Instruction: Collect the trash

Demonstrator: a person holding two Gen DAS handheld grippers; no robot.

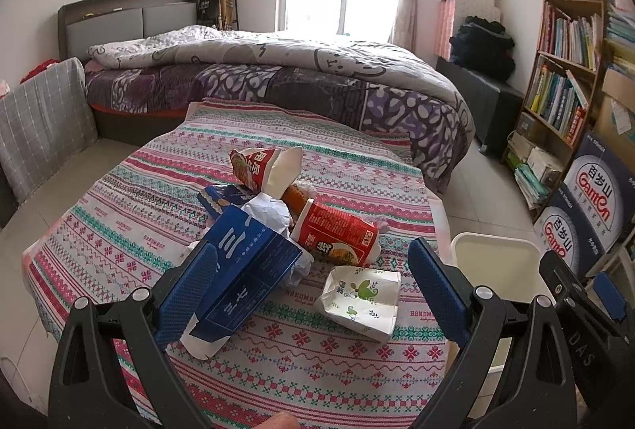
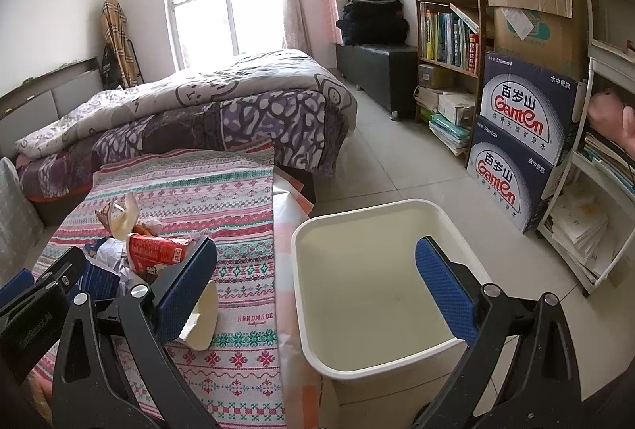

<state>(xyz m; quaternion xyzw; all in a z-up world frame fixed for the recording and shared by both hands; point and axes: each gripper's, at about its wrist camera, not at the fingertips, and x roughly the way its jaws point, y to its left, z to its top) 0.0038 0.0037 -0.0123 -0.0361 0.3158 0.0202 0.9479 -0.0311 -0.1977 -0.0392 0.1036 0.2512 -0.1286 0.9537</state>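
Blue carton (image 1: 238, 270) touches spread left tool (image 1: 313, 286).

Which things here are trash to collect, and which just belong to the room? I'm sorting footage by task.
For the job:
blue carton
red noodle cup
torn red packet
crumpled white paper
white floral paper bag
white bin, looks empty
left gripper and right gripper, jaws open

Just lying about:
bed
bookshelf
water boxes

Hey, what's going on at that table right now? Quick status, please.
Both grippers open: left gripper over the trash pile, right gripper by the empty white bin. Nothing picked up. Nothing blocking.
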